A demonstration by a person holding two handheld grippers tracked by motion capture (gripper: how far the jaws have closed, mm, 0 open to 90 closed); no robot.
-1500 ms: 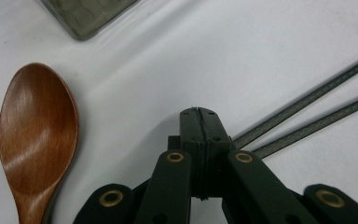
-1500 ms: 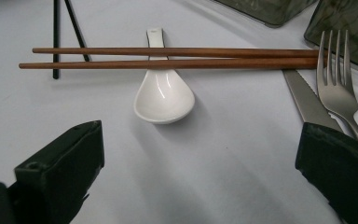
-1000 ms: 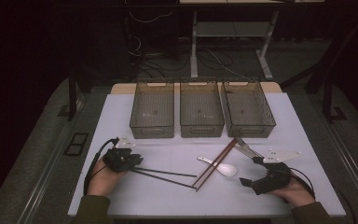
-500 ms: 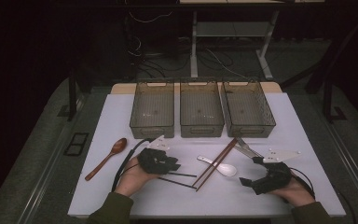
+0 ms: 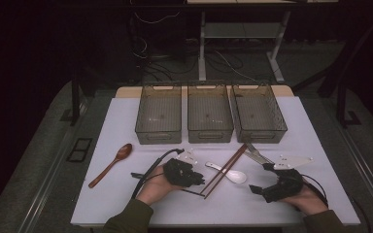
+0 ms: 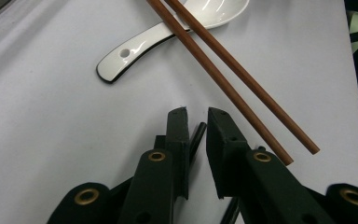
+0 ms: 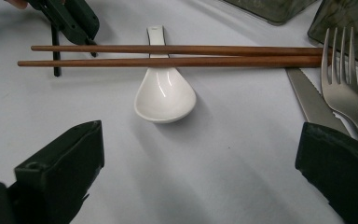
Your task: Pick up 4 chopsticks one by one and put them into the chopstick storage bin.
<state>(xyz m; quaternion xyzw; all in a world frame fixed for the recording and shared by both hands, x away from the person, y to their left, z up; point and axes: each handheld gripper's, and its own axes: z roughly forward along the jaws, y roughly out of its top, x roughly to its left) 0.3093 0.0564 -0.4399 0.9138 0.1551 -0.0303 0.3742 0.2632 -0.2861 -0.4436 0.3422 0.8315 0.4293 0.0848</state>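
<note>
The left gripper, low in frame, clamps a thin black stick between nearly closed jaws, its length running along them toward the brown chopsticks crossing diagonally just beyond.

Left gripper view: white spoon bowl cut off by top edge, brown chopsticks likewise; thin black stick between the jaws largely hidden, contact indeterminable

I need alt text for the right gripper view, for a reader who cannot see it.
Two brown chopsticks lie across the handle of a white spoon on a white table. A fork and knife lie at right, and the right gripper has its jaws wide open.
</note>
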